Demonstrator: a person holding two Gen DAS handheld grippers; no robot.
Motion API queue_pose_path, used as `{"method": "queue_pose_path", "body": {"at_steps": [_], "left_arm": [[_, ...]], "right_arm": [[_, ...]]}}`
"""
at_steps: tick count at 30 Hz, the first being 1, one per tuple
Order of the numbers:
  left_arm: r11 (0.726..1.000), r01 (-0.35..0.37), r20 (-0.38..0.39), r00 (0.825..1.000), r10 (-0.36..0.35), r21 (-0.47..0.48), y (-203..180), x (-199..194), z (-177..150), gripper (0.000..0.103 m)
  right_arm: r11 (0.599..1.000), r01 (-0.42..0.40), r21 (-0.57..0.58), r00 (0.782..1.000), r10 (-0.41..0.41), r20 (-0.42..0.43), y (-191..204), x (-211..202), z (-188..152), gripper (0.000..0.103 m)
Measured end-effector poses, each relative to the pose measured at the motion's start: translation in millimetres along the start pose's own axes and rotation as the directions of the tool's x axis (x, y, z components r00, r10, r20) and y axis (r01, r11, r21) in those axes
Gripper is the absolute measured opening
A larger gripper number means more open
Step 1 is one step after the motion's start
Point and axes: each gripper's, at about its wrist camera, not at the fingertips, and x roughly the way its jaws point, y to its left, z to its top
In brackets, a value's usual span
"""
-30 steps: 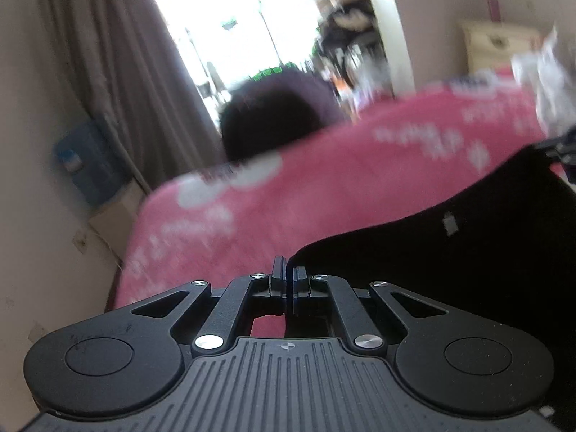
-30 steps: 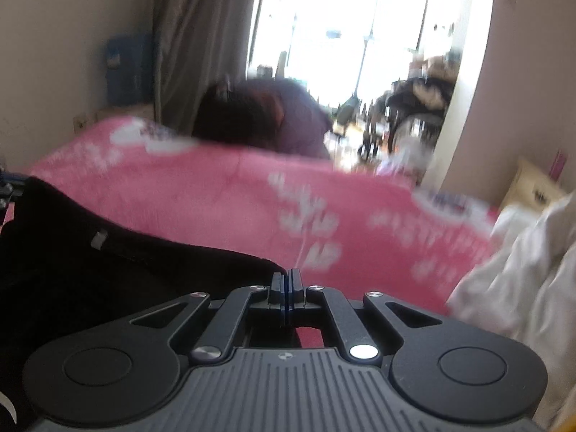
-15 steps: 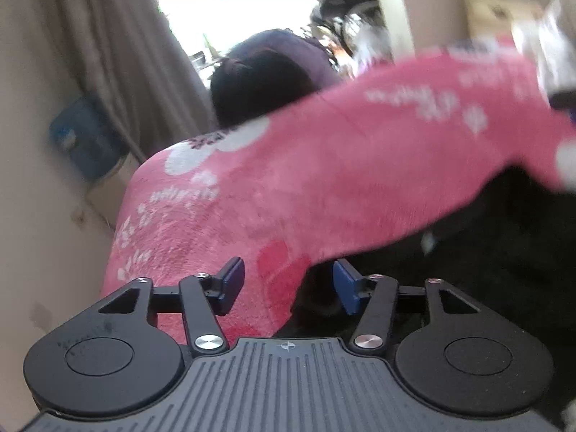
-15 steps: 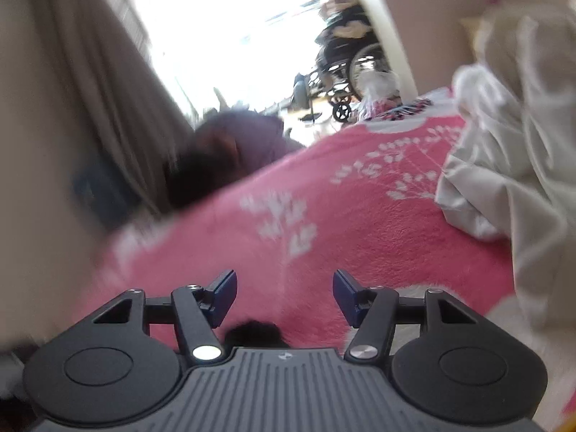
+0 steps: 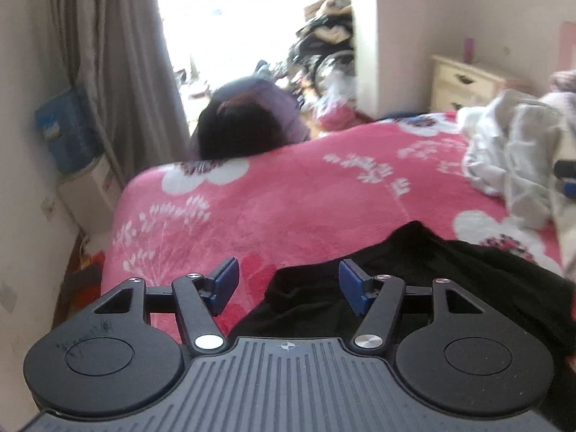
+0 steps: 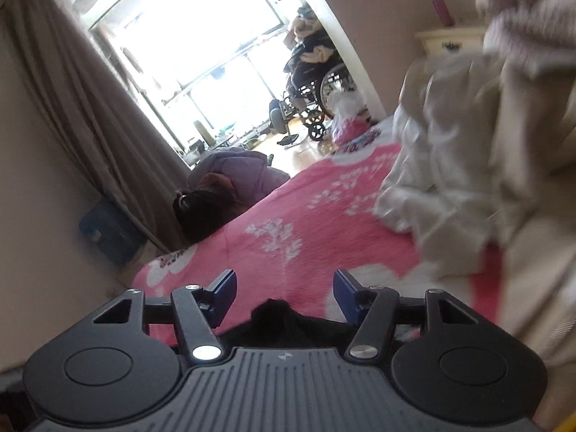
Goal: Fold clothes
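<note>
A black garment [image 5: 450,273] lies on the pink flowered blanket [image 5: 288,198], at the near right in the left wrist view. My left gripper [image 5: 288,280] is open and empty just above the garment's left edge. In the right wrist view only a small peak of the black garment [image 6: 277,316] shows, below my right gripper [image 6: 284,289], which is open and empty. A heap of white clothes [image 5: 511,158] lies at the blanket's right; it also shows in the right wrist view [image 6: 468,165].
A person with dark hair [image 5: 237,133] sits past the bed's far edge. A grey curtain [image 5: 118,72] and a blue box [image 5: 64,133] stand at the left wall. A cream nightstand [image 5: 464,82] is at the back right. A wheelchair [image 6: 316,86] stands by the window.
Both grippers held the black garment shut one second ago. Both have opened and let it go onto the blanket. The right gripper has swung toward the white heap.
</note>
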Motion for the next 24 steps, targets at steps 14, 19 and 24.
{"method": "queue_pose_path", "body": {"at_steps": [14,19,24], "left_arm": [[0.977,0.178,0.062,0.981,-0.186,0.115,-50,-55,-38,0.062],[0.959,0.241,0.099,0.961,-0.257,0.147,-79,-71,-23,0.062],[0.943,0.277,0.140,0.942,-0.304,0.186,-107,-92,-6,0.062]], "right_arm": [[0.949,0.282,-0.139,0.953,-0.260,0.158,32,-216,51,0.050],[0.898,0.375,-0.231,0.918,-0.326,0.226,59,-272,66,0.048],[0.864,0.428,-0.265,0.893,-0.359,0.271,84,-310,75,0.047]]}}
